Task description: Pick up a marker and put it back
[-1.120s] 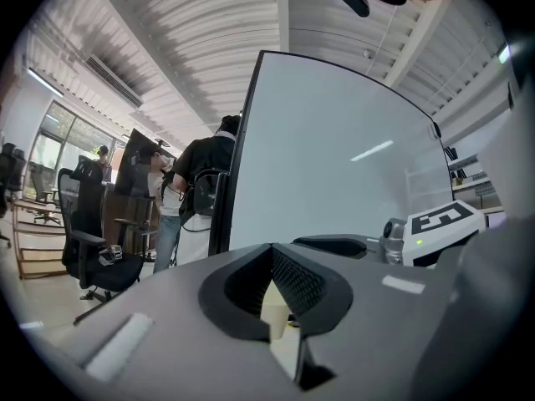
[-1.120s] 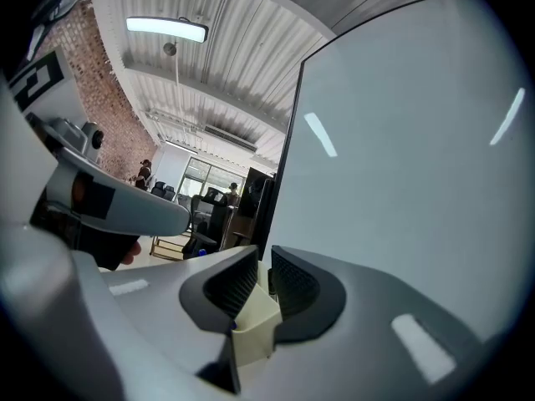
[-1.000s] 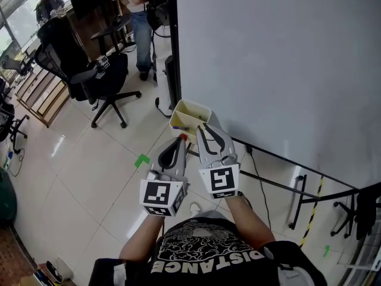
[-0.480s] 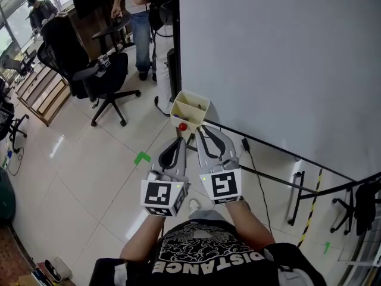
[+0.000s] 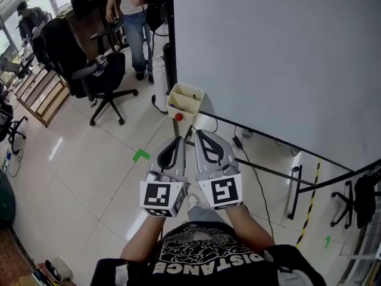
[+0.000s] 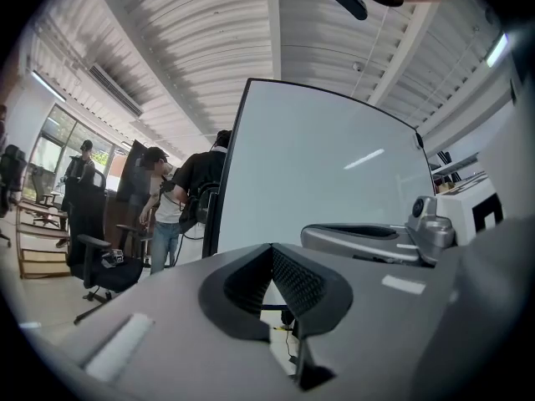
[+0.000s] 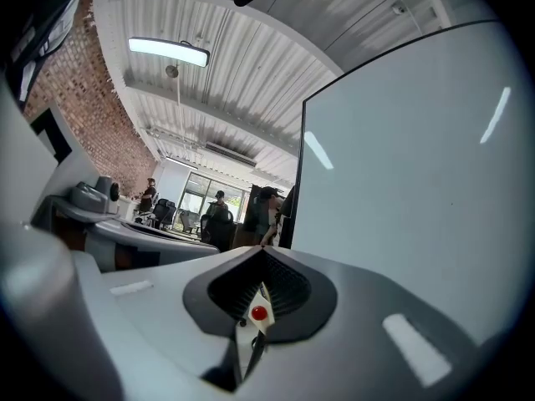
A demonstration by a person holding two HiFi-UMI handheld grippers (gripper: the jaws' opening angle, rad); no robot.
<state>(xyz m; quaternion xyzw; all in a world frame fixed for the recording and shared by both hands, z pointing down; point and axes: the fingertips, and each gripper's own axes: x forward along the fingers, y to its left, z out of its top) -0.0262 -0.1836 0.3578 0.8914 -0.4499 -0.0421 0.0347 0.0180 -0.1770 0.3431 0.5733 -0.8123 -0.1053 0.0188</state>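
Note:
A cream holder tray [image 5: 184, 99] hangs at the whiteboard's [image 5: 274, 58] lower left corner, with a red dot [image 5: 178, 117] on its front. Whatever lies inside it is too small to tell. My left gripper [image 5: 174, 140] and right gripper [image 5: 200, 134] are held side by side, a little short of the tray, both shut and holding nothing. In the right gripper view the shut right gripper [image 7: 262, 251] frames the red dot [image 7: 259, 313] through the gap below its tips. In the left gripper view the left gripper [image 6: 272, 247] points at the whiteboard's [image 6: 318, 165] left edge.
A black office chair [image 5: 98, 76] stands to the left, with people [image 5: 134, 22] behind it. The whiteboard's black stand rails [image 5: 292, 189] and a cable [image 5: 253, 171] run along the floor on the right. A green tape mark [image 5: 141, 155] is stuck on the tiles.
Both grippers have drawn back from the tray; a second ago the right gripper's tip was at the tray's rim. Both stay shut.

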